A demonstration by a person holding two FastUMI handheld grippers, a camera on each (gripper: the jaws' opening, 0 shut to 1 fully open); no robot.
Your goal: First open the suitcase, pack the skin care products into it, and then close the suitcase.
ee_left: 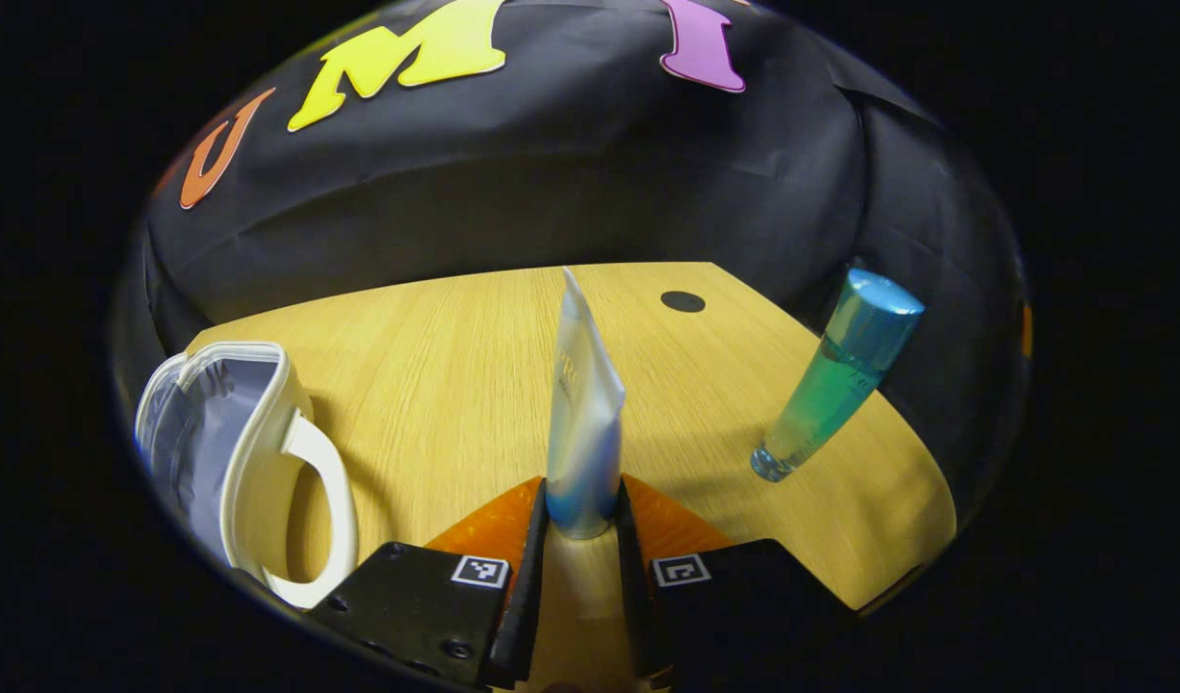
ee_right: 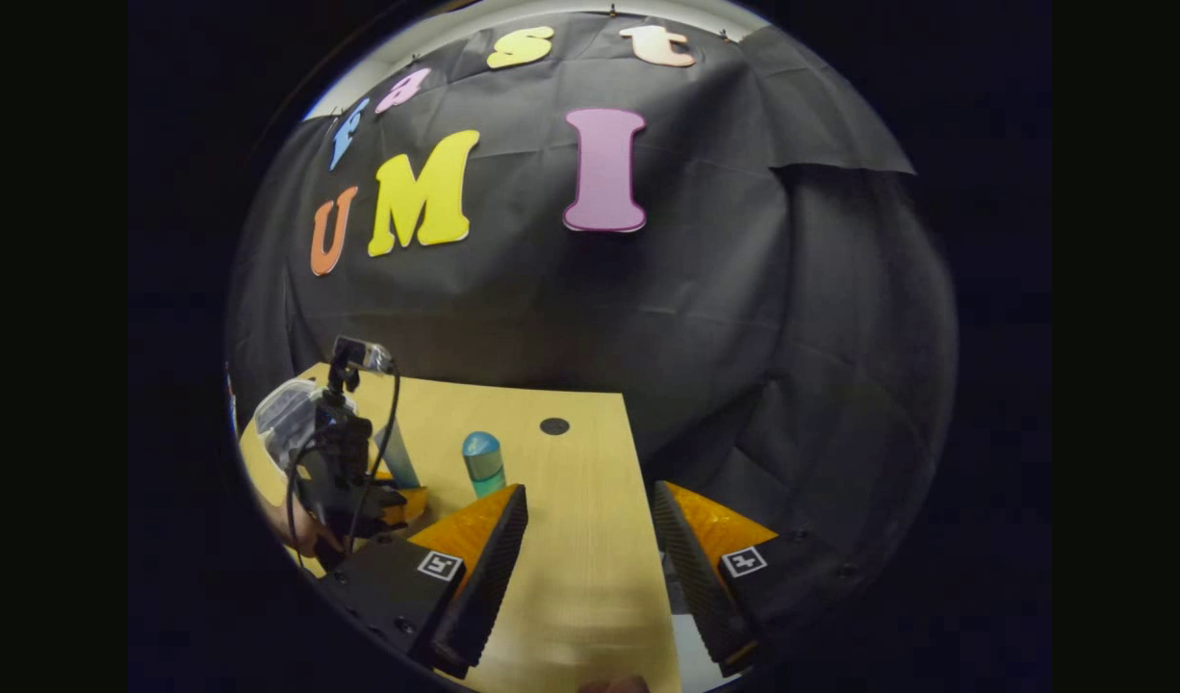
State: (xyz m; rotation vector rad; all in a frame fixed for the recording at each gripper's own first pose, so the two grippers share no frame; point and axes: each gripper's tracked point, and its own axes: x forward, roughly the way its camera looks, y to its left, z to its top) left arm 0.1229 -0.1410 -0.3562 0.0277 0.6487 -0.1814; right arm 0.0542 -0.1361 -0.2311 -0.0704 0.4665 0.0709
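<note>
We see the left gripper (ee_left: 582, 515) pinching the cap end of an upright white tube (ee_left: 582, 423) above the wooden table (ee_left: 436, 385), between the open white suitcase (ee_left: 234, 452) and the teal bottle (ee_left: 835, 380), while the right gripper (ee_right: 590, 539) hangs spread wide.

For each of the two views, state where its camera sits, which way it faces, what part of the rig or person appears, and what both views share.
Left gripper view: rides the left gripper, facing across the table; its fingers clamp a white tube; open suitcase at left.
Right gripper view: rides the right gripper, fingers apart, facing the table's far edge; left gripper and a hand appear.
Shared: table, tube, teal bottle.
</note>
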